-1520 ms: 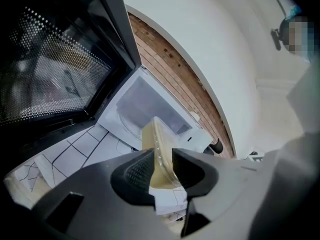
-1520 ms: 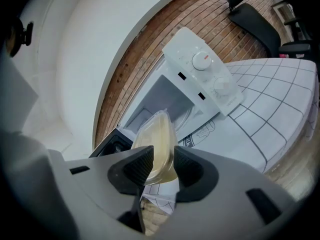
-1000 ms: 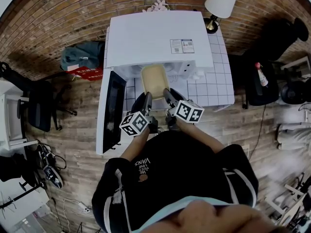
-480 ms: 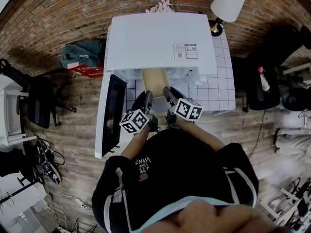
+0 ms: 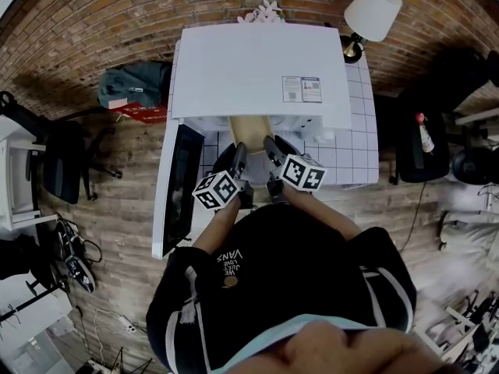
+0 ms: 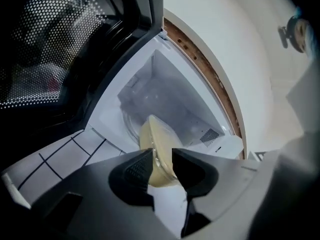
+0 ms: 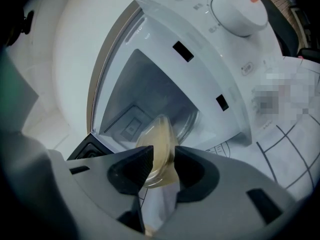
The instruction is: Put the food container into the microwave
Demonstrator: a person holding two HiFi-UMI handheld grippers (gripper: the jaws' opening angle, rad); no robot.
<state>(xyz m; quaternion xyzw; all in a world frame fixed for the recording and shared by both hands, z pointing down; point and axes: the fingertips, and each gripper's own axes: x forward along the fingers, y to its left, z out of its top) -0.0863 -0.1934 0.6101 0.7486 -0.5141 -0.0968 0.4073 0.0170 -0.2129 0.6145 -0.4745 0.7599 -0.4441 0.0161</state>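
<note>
A pale yellow food container (image 5: 249, 133) is held between both grippers, its far end under the top of the white microwave (image 5: 257, 68). My left gripper (image 5: 236, 162) is shut on the container's left near rim (image 6: 159, 156). My right gripper (image 5: 270, 153) is shut on its right near rim (image 7: 161, 156). In both gripper views the container points into the open white cavity, over the glass turntable (image 6: 131, 126). The microwave door (image 5: 181, 176) stands swung open at the left.
The microwave sits on a white tiled table (image 5: 347, 150). A lamp (image 5: 370, 14) stands at the table's back right corner. The control dial (image 7: 239, 8) is right of the cavity. A brick wall lies behind, and chairs (image 5: 66, 162) stand to the left.
Both grippers have moved forward with the container, so more of it now lies under the microwave's top and inside the cavity.
</note>
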